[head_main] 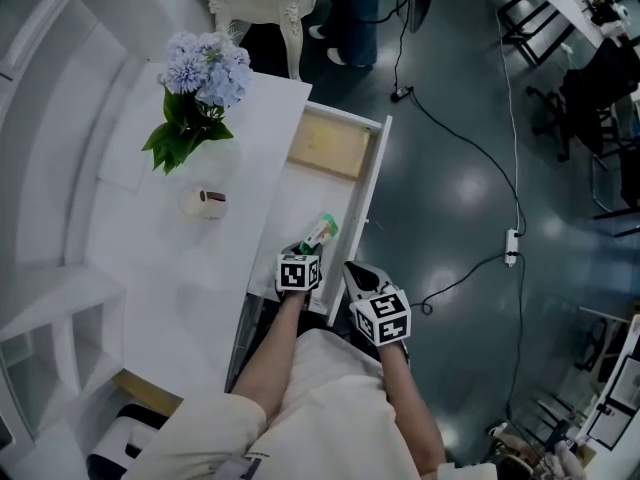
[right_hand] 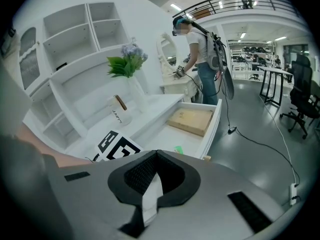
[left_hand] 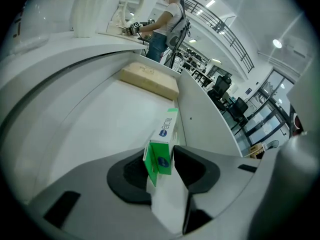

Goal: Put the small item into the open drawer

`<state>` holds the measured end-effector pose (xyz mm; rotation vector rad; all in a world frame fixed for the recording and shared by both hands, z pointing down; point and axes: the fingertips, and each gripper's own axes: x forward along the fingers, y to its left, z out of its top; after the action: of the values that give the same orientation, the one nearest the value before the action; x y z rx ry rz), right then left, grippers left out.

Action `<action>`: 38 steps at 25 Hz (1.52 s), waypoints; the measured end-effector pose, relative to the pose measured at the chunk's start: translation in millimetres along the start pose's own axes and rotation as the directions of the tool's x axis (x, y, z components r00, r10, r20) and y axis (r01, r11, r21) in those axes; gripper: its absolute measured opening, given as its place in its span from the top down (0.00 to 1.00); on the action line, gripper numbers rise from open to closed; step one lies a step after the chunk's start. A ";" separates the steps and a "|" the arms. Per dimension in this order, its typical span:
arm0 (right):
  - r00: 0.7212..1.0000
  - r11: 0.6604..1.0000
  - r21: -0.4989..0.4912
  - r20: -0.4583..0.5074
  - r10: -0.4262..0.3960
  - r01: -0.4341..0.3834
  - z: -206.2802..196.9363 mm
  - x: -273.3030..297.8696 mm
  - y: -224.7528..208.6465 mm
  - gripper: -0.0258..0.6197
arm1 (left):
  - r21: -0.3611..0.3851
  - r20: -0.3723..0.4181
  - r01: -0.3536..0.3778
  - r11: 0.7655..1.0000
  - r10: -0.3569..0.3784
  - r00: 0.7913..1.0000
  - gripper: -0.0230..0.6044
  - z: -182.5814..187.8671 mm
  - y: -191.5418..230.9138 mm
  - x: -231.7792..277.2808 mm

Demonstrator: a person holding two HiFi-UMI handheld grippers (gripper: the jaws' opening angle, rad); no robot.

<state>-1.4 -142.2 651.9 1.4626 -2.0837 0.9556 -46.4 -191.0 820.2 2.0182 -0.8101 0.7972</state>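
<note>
Box (head_main: 322,230), green and white, is inside the open drawer (head_main: 372,183) at its near end, close beside the front wall and well apart from the wooden block (head_main: 330,146) at the far end. In the left gripper view the box (left_hand: 167,139) stands on edge, its far end pointing down along the drawer (left_hand: 100,119) floor towards the block (left_hand: 150,80), its near end, one flap ajar, between the fingers. Left gripper (head_main: 305,248) is angled down into the drawer. Its fingers stand narrowly apart, a little wider than the box, and the pads do not appear to press on it. Whether the box's weight is fully on the floor cannot be confirmed. Right gripper (head_main: 355,273) hangs just outside the drawer front, and in its own view the right gripper (right_hand: 157,154) has its fingers together with nothing between them. Assessment: the placing step is at the point of release. The next move calls for the left gripper (left_hand: 161,156) to draw straight back and up along its own line, fingers kept apart, so that neither pad drags the loose flap or tips the box.
</note>
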 end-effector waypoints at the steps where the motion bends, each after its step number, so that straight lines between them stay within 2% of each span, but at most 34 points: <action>1: 1.000 1.000 0.000 -0.001 -0.002 0.002 -0.9 -0.7 -0.4 0.92 | 0.002 -0.006 0.000 1.000 0.000 1.000 0.72 -1.4 0.6 1.1; 6: 1.000 1.000 0.004 0.001 -0.010 0.010 -3.0 -2.7 -2.9 0.92 | 0.009 -0.027 -0.006 1.000 0.006 1.000 0.65 -7.0 4.8 5.4; 10: 1.000 1.000 0.001 0.004 -0.008 0.008 -3.8 -3.3 -1.8 0.92 | 0.014 -0.010 -0.003 1.000 0.003 1.000 0.62 -6.3 3.8 2.3; 21: 1.000 1.000 -0.006 0.010 -0.003 0.003 -6.9 -5.0 0.3 0.92 | 0.066 0.020 -0.022 0.998 0.021 1.000 0.60 0.6 2.2 -6.9; 31: 1.000 1.000 -0.022 0.016 -0.002 0.003 -6.7 -11.8 -5.8 0.92 | 0.080 0.050 -0.054 0.995 0.050 0.997 0.60 10.1 -1.0 -22.8; 35: 1.000 0.999 -0.037 0.027 0.007 -0.006 -0.3 -17.9 -7.0 0.92 | 0.107 0.076 -0.067 0.992 0.059 0.995 0.60 18.2 -10.2 -39.0; 38: 0.999 0.999 -0.042 0.036 0.021 -0.019 3.0 -16.7 -6.2 0.92 | 0.155 0.111 -0.083 0.984 0.066 0.992 0.60 26.1 -21.3 -56.6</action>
<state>10.5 -135.0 640.5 1.4510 -2.1351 0.8936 -57.4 -188.3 755.3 2.1978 -0.9122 0.8256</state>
